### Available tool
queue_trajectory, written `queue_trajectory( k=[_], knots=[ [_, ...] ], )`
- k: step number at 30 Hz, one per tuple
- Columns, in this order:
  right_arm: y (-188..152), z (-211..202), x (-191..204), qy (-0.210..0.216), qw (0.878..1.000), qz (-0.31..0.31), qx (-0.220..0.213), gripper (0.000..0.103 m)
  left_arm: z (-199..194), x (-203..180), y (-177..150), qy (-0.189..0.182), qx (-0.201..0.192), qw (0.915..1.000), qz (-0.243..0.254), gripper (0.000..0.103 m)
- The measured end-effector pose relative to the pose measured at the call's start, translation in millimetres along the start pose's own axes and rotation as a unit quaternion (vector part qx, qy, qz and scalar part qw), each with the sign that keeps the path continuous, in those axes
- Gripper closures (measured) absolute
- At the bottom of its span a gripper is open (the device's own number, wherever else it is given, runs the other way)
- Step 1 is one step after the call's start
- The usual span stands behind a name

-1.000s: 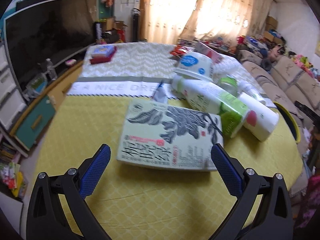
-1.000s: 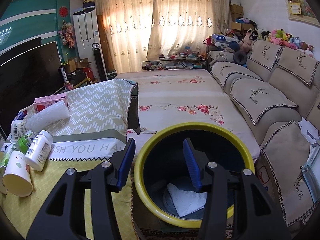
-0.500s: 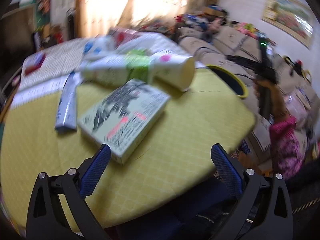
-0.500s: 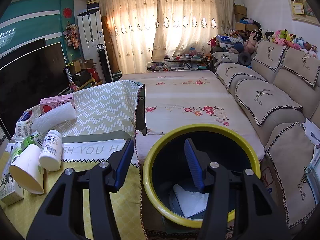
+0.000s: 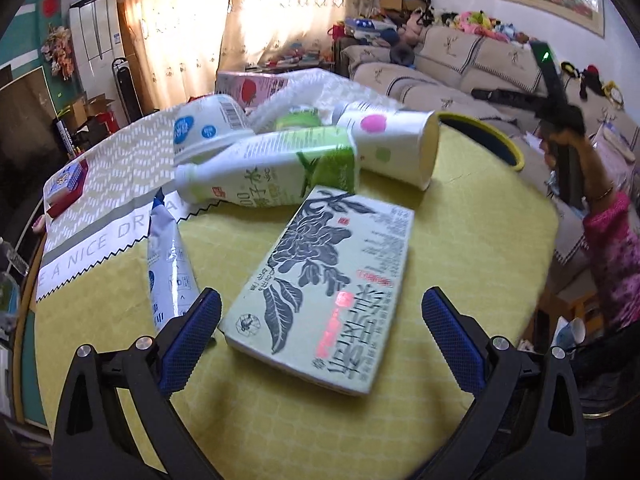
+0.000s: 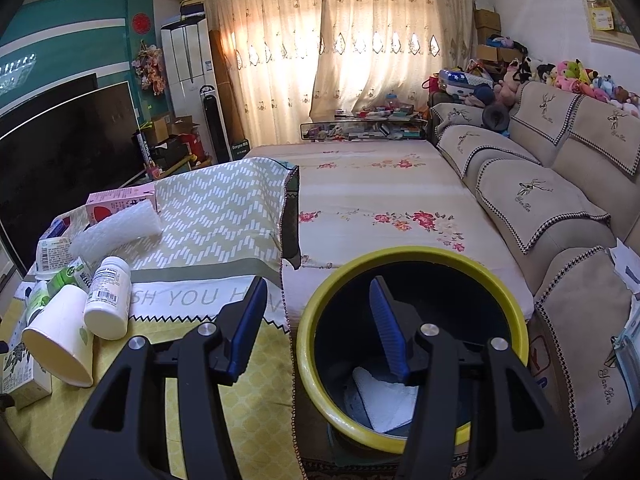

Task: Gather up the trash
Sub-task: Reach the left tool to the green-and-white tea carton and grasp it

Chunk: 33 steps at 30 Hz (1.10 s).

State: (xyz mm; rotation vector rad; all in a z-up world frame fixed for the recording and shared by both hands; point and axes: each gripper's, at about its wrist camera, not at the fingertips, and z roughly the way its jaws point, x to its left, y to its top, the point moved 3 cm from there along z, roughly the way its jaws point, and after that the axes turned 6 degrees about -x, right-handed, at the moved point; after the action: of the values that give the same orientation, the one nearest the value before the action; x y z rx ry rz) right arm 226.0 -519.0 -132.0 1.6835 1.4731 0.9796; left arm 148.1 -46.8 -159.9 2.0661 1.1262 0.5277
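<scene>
- Setting: a home living room.
- Sofa (image 6: 552,208) with embroidered covers along right of frame; stuffed toys (image 6: 576,76) on its back.
- Curtained window (image 6: 340,52) top centre.
- Large television (image 6: 60,148) at left.
- Yellow-clothed table (image 5: 280,420) in the foreground.

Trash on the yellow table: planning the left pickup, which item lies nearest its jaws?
The flat green carton with black leaf print; bottle and cup lie behind it.

I see a matt printed cardboard carton (image 5: 332,292) on the desk's yellow woven cloth (image 5: 460,232), beside a glossy plastic bottle (image 5: 272,172), with ribbed blue rubbery fingers (image 5: 188,336).
</scene>
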Motion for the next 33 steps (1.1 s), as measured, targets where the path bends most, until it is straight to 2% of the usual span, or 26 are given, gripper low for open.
queue_trajectory(
  k=[8,10,11,20,27,33],
  knots=[
    [-2,3,3,0.005,1.000,-0.003,0.007,0.049,16,4,-3,-0.009,0.011,0.9999,0.004,0.004],
    [-4,3,4,0.007,1.000,-0.004,0.010,0.049,17,1,-3,-0.012,0.009,0.9999,0.009,0.007],
    [-5,3,4,0.009,1.000,-0.004,0.012,0.049,18,-1,-4,-0.010,0.009,0.9998,0.012,0.016],
    [-12,-12,0,0.020,1.000,0.011,0.009,0.049,3,-12,-9,0.016,0.001,0.9998,-0.009,0.025],
    [-9,-46,-8,0.026,0.999,0.019,-0.019,0.049,-30,-35,0,0.028,-0.034,0.9990,-0.001,0.028],
    [-6,-69,-16,0.025,0.999,0.021,-0.037,0.049,-52,-54,21,0.036,-0.062,0.9973,0.013,0.030]
  ],
)
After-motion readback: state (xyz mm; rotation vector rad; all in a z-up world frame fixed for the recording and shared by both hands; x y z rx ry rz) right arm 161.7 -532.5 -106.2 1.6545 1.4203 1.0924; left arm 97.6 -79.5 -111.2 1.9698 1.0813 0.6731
